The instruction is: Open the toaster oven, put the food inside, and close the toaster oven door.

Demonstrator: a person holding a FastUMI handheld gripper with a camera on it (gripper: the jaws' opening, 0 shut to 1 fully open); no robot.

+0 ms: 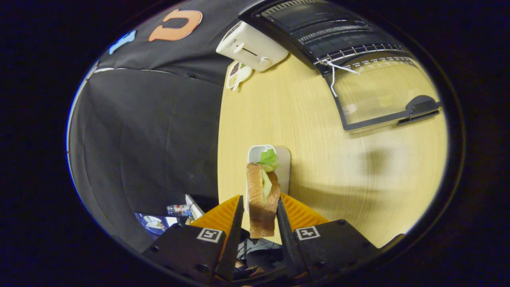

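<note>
- Holding a sandwich (261, 199), the jaws of the gripper (259, 207) are clenched on it: one finger presses on each slice of bread, so the sandwich stands on edge between them.
- The sandwich is made of two brown slices of toast with a pale filling, and a green lettuce leaf (269, 159) comes out of its far end, at 12 o'clock from the jaws.
- Just beyond the sandwich, also at 12 o'clock, a small white tray (283, 169) lies on the counter (318, 179). The sandwich hides a part of it, and I cannot tell whether the two touch.
- The counter is of light wood, and its edge runs along the 9 o'clock side of the fingers.
- Far ahead, at about 1 o'clock from the jaws, the toaster oven (318, 28) stands with its door (382, 95) folded down flat over the counter. The door has a glass pane in a dark frame and a dark handle (422, 107) on its near edge.
- Inside the oven a wire rack (358, 51) can be seen, just behind the hinge of the door.
- At 12 o'clock, well apart from the tray, a white toaster (251, 46) stands near the far edge of the counter, beside the oven.
- Just in front of the toaster lies a small white dish (238, 75) with compartments; what is in them is too small to tell.
- At 9 o'clock, below the edge of the counter, a plastic bottle (179, 209) lies among some other things that are not clear.
</note>
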